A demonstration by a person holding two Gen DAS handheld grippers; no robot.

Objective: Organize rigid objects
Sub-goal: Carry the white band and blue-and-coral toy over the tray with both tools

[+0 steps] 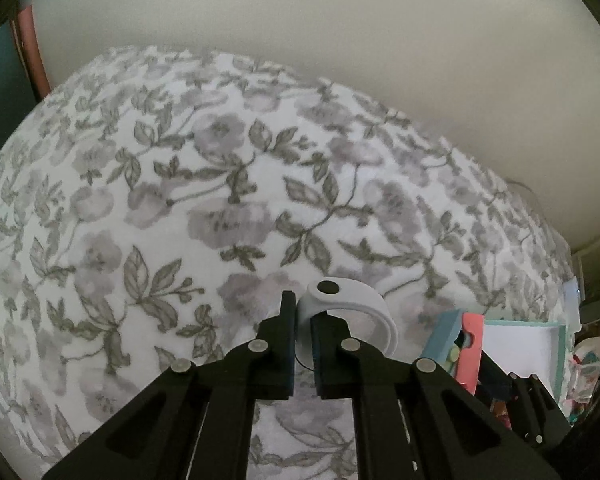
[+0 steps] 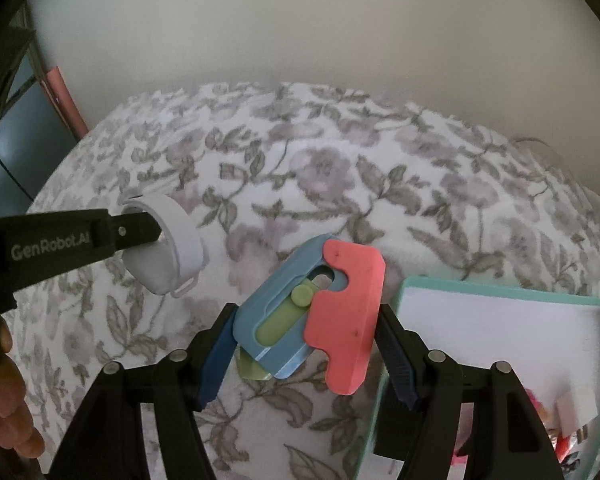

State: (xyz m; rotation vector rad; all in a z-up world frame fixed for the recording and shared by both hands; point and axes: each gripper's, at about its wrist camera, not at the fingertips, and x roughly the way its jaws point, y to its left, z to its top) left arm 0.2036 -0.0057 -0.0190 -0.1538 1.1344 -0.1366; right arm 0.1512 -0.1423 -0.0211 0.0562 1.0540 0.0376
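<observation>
1. Ring (image 1: 352,312), white, with a dark dot on top: pinched through its wall by the left gripper (image 1: 303,334), fingers nearly closed, one inside the loop and one outside. It is held above the floral bedspread (image 1: 220,200).
2. Toy (image 2: 312,312), blue, pink and green plastic: clamped across its width by the right gripper (image 2: 304,348), fingers spread wide to the toy's sides.
3. Box (image 2: 500,320), teal rim, white inside: just beside the toy, to the right.
4. Handling, as a judgement: carry the toy level over the rim, lower it inside, then release; keep the ring well apart to avoid a clash.
</observation>
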